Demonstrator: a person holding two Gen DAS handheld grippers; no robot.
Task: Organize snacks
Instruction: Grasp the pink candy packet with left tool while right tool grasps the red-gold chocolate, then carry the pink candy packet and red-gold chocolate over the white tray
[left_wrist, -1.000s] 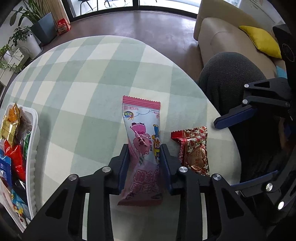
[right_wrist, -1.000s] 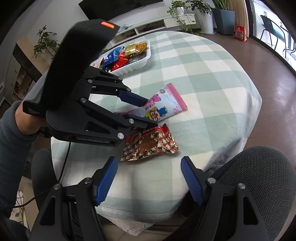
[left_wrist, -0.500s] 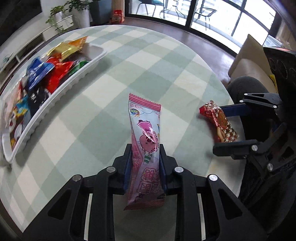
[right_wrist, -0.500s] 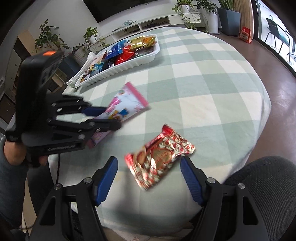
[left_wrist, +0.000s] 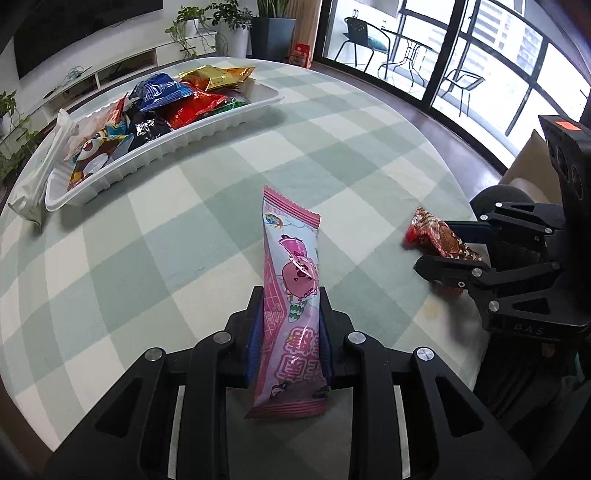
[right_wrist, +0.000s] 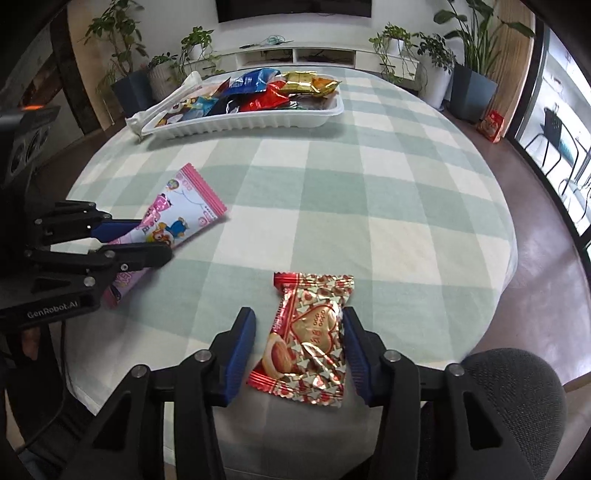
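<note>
My left gripper (left_wrist: 290, 291) is shut on a long pink cartoon snack packet (left_wrist: 291, 258), held above the checked tablecloth with its far end sticking up. From the right wrist view the same packet (right_wrist: 184, 210) juts out of the left gripper (right_wrist: 153, 240). A red and gold heart-print packet (right_wrist: 310, 332) lies on the cloth between the fingers of my right gripper (right_wrist: 298, 317). Its jaws are closing: the right pad meets the wrapper's edge, while a gap remains at the left pad. A white tray (left_wrist: 221, 118) full of several snack packets stands at the table's far side.
A long white packet (left_wrist: 40, 173) lies against the tray's left end. A grey chair (right_wrist: 517, 406) sits at the near right, at the table's rounded edge. Potted plants (right_wrist: 436, 55) and a low white shelf stand behind the table, with glass doors to the right.
My left gripper rolled and swung with the pink packet, so the tray now lies ahead of it. The right gripper's jaws narrowed around the red packet, which now lies lengthwise between them.
</note>
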